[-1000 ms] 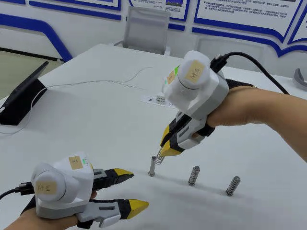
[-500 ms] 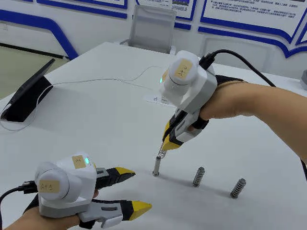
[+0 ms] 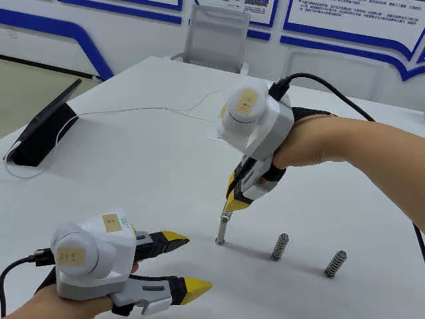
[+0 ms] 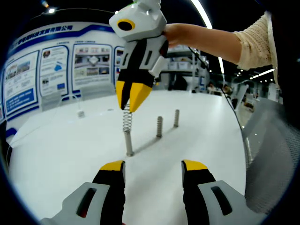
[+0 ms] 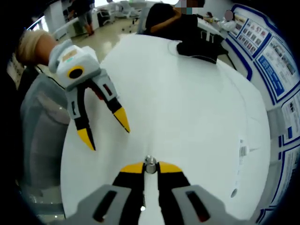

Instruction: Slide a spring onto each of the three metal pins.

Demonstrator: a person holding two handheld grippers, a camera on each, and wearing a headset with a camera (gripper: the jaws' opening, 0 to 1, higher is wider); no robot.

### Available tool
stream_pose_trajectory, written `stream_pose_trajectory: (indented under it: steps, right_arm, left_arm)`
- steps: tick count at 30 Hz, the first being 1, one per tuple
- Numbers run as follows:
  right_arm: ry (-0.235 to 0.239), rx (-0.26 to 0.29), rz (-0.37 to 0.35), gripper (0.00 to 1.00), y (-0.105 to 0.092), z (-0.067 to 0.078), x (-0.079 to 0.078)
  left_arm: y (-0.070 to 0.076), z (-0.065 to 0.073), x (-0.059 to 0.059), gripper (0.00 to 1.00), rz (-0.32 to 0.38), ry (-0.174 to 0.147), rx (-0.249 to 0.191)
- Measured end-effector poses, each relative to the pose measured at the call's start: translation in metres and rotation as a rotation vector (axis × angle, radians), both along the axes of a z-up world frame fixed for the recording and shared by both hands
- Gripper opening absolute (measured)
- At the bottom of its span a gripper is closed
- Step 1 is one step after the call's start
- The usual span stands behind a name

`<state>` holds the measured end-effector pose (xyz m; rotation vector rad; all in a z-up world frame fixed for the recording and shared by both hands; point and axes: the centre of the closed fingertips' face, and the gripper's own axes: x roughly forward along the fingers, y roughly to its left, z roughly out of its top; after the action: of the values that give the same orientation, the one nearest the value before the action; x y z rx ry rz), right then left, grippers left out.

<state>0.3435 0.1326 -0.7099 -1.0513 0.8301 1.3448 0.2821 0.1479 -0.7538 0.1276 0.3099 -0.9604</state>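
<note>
Three metal pins stand in a row on the white table (image 3: 146,173). The left pin (image 3: 221,230) has a spring (image 3: 226,214) sitting over its top, and my right gripper (image 3: 234,201) is shut on that spring from above. The same spring (image 4: 126,119) shows in the left gripper view on the pin (image 4: 128,144), under the right gripper (image 4: 130,99). The middle pin (image 3: 280,246) and right pin (image 3: 335,264) each carry a spring. My left gripper (image 3: 189,262) stands open near the front edge, left of the pins, with nothing between its jaws. In the right gripper view the spring's top (image 5: 150,164) sits between the shut jaws.
A dark tablet (image 3: 45,125) leans at the table's left edge with a thin cable (image 3: 146,109) running across the top. A grey chair (image 3: 219,36) stands behind the table. A small paper label (image 3: 216,136) lies behind the right gripper.
My right gripper has brought the spring from beside the left pin's top to directly over it and lowered it onto the pin. The left gripper has stayed put.
</note>
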Motion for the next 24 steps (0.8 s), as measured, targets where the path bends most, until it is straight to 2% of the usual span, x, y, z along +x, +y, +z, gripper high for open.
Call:
stream_pose_trajectory:
  steps: [5,8,13,24]
  right_arm:
    - [0.009,-0.022,0.000,0.11,0.001,-0.008,0.001]
    - [0.016,-0.056,-0.003,0.11,-0.001,-0.016,0.001]
    - [0.032,-0.081,-0.017,0.11,0.000,-0.030,0.003]
    - [0.046,-0.094,-0.034,0.12,0.003,-0.046,0.005]
  left_arm:
    - [0.001,-0.001,0.000,0.49,-0.002,0.002,0.001]
    - [0.001,-0.002,-0.001,0.49,-0.001,0.006,0.001]
    - [0.001,-0.002,-0.001,0.49,-0.002,0.009,0.002]
    - [0.002,-0.003,0.000,0.49,-0.002,0.013,0.005]
